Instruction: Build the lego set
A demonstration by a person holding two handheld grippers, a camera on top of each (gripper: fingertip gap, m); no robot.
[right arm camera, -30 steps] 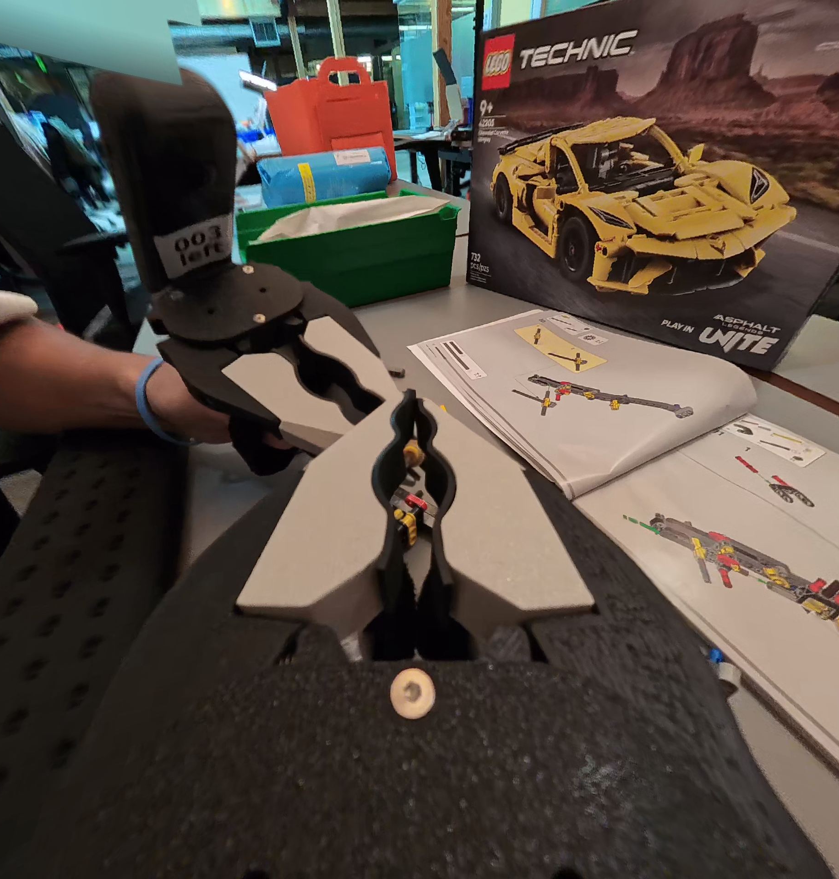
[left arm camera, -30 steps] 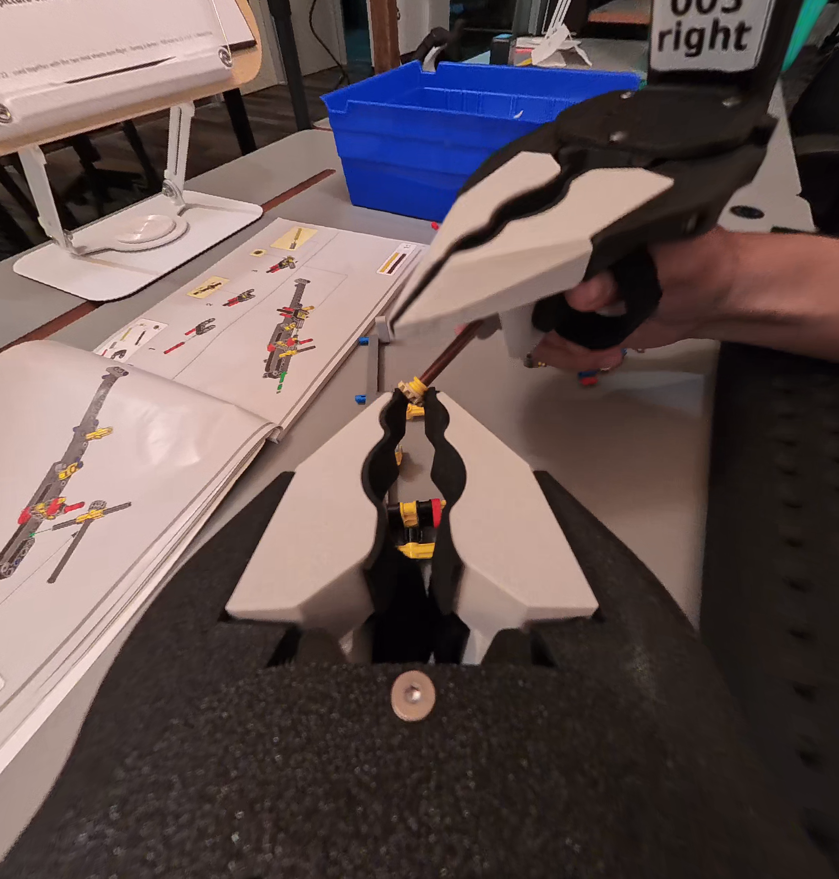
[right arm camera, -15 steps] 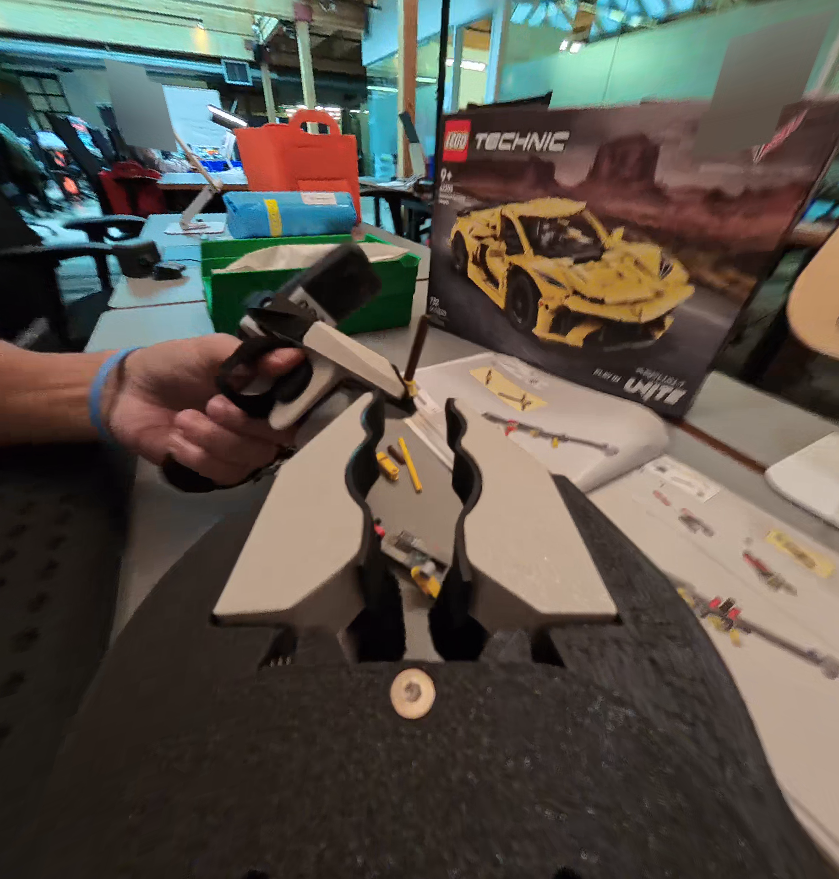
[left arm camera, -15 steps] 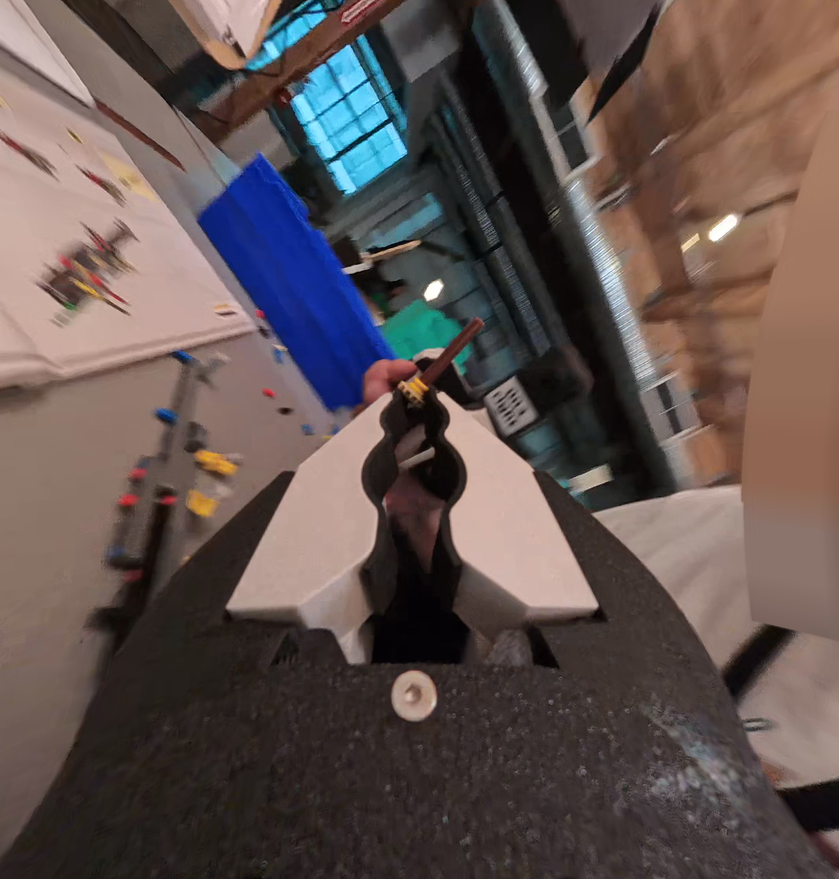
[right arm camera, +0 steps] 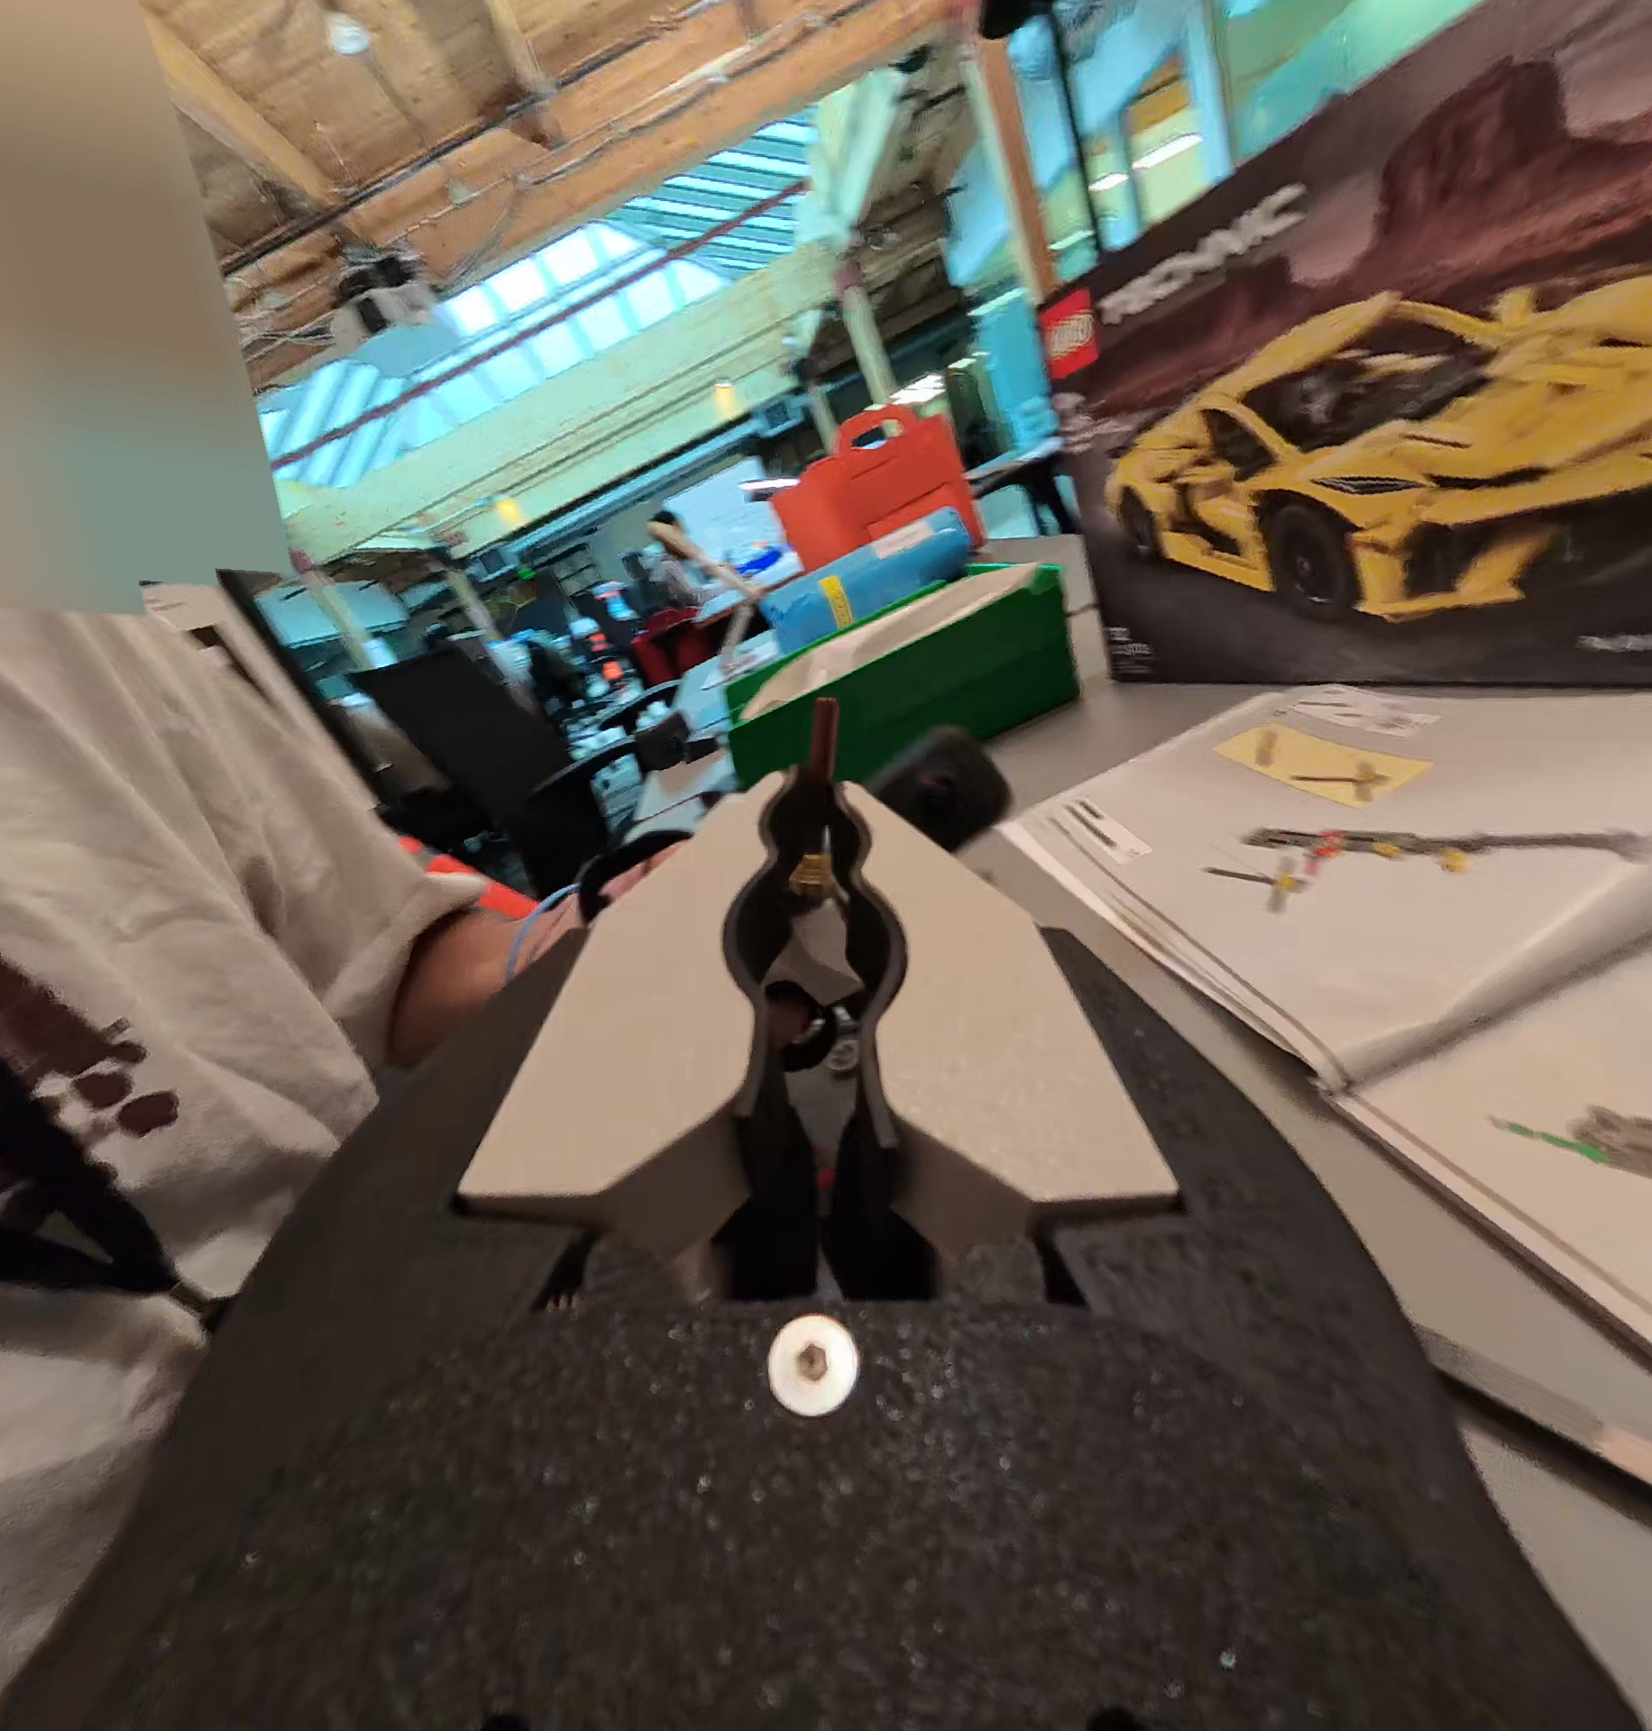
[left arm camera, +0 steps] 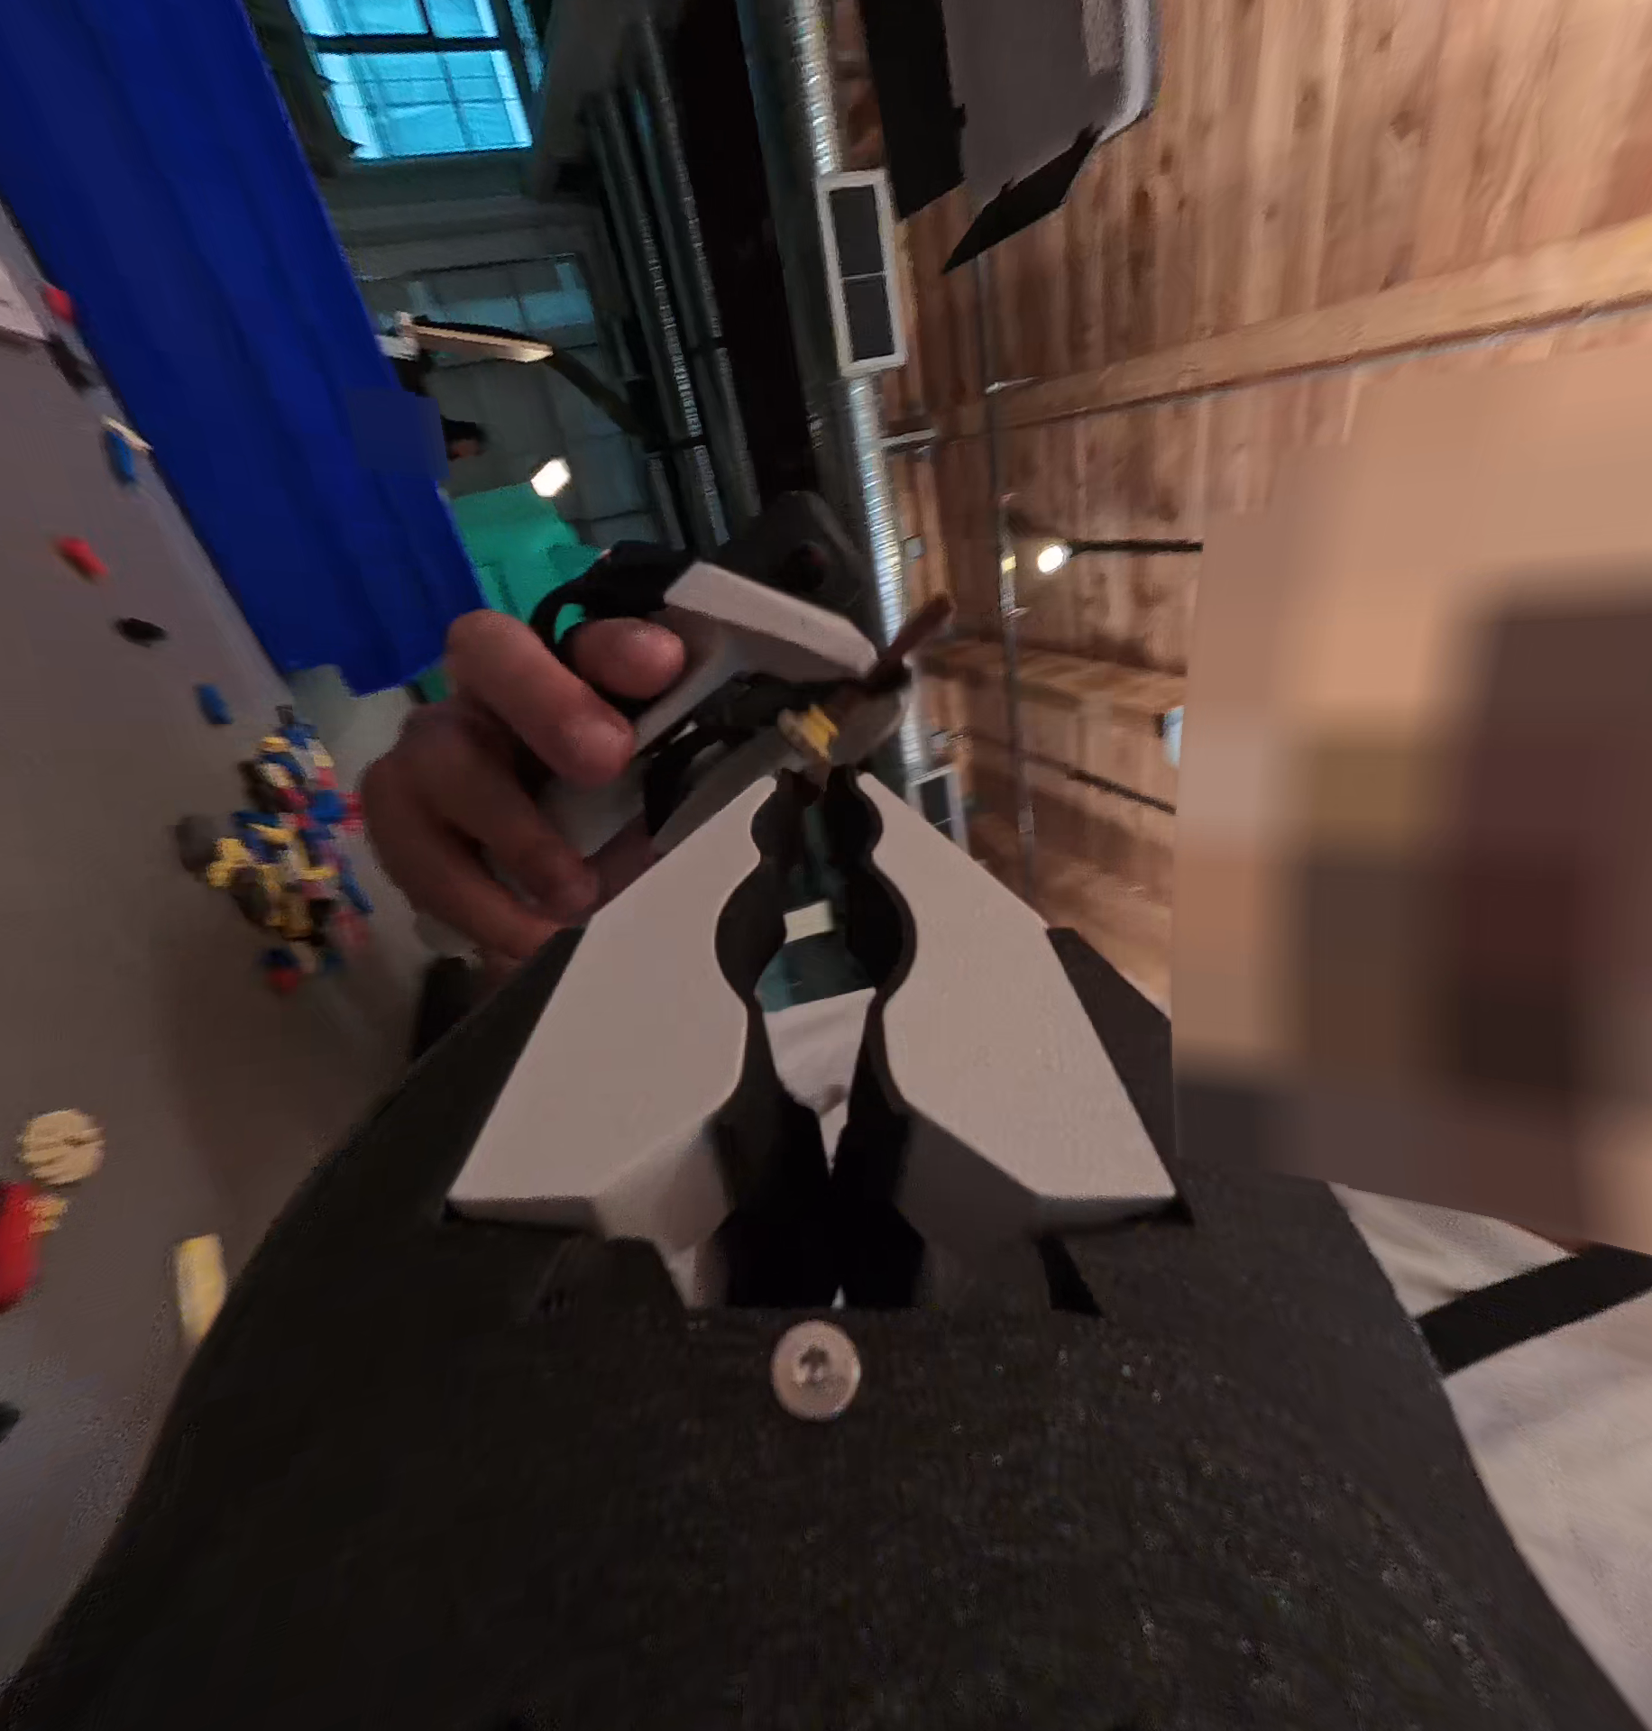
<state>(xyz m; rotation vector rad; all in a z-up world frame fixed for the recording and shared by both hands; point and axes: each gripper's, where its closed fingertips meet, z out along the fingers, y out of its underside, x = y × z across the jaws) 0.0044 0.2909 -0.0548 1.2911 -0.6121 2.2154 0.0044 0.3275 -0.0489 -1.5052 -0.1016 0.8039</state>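
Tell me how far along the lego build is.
Early. In hand: both grippers, left gripper and right gripper, pinch a small piece with a brown rod. Left: a pile of loose pieces on the table, and the manual lies open.

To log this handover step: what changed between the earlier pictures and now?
The right gripper, open half a second ago, has shut on the brown axle. The left gripper rose from the table, rolled sideways, and still pinches the axle's yellow end. The booklet and box stayed put.
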